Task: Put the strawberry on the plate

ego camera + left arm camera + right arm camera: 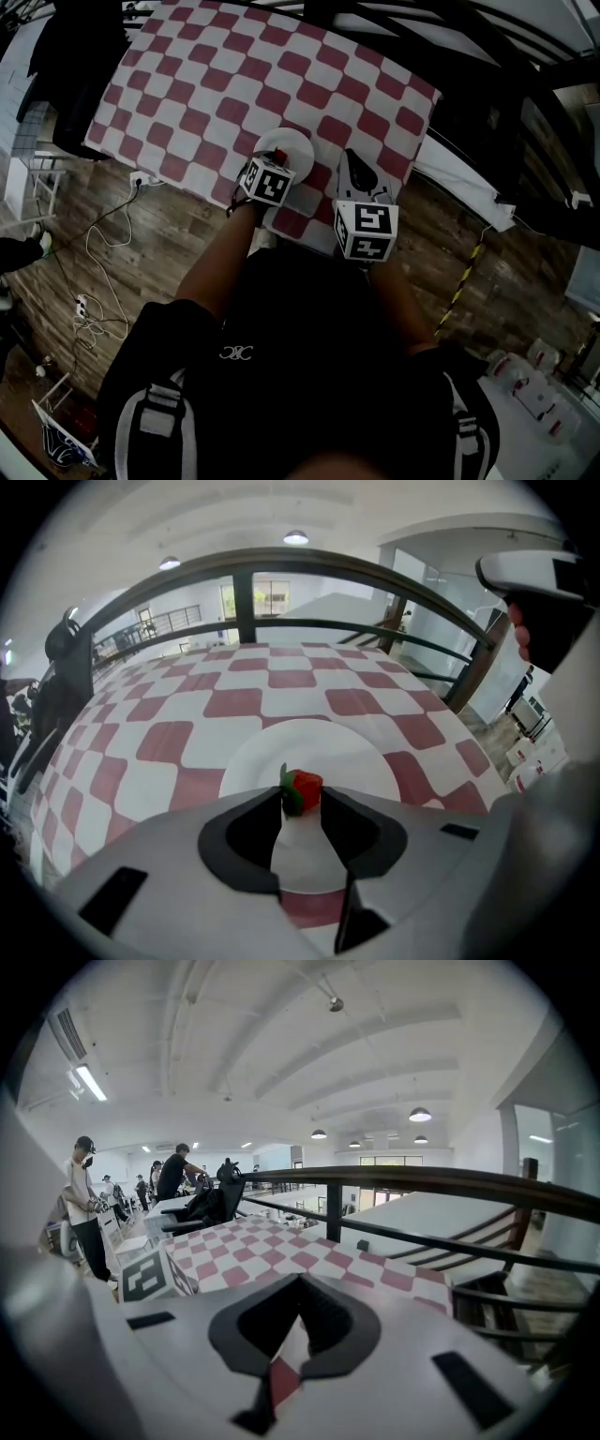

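The left gripper (300,799) was clamped on the strawberry (303,787), holding it over the near part of the plate (314,742) on the checked table (234,700), so the placing step looked nearly done. Next it would need setting down on the plate and letting go. The right gripper (298,1283), beside the plate, was closed and empty

Railing (245,602) apparently blocks table's (234,705) far side.

Head camera looks steeply down from above onto the checkered cloth (234,84). Left gripper (278,156) camera rides low, close over the plate (356,752). Right gripper (356,169) camera faces far across. All three share the cloth.
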### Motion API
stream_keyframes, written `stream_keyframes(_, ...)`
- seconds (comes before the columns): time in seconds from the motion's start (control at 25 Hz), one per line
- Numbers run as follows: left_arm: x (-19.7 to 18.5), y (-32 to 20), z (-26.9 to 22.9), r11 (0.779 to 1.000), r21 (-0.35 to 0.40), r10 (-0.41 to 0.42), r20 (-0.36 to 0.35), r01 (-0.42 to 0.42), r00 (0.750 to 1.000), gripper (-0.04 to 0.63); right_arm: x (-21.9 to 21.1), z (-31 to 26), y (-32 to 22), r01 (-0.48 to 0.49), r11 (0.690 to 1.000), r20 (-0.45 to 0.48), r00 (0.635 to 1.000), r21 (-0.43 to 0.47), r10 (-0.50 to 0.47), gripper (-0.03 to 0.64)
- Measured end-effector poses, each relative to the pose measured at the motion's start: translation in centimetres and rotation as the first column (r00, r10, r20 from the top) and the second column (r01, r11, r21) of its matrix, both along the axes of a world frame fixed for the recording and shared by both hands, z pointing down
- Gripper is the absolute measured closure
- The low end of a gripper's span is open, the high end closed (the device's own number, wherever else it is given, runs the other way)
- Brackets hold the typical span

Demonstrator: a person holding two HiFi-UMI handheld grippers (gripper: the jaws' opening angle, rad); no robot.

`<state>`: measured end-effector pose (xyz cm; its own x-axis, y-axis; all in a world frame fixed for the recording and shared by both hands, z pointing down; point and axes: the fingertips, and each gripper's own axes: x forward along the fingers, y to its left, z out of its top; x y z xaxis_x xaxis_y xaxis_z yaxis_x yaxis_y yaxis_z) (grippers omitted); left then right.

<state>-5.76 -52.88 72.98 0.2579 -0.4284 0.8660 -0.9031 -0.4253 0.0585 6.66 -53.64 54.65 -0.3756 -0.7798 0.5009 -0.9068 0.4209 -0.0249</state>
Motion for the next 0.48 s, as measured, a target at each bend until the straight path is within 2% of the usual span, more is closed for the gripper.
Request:
stream_keyframes(0.2,-0.6,0.2,0.7,1.000,0.006,-0.005,0.028,0.005,1.000,0.432,-0.4,0.5,-0.5,0.013,1.000,0.010,1.000,-0.004,-0.013,0.609)
stream_keyframes(0.48,-0.5,0.4,-2.9,0.998,0.051,0.037,-0.026,-0.036,0.999,0.420,-2.0,0.0,-0.5,0.032,0.999,0.036,0.999,0.000,-0.032,0.609)
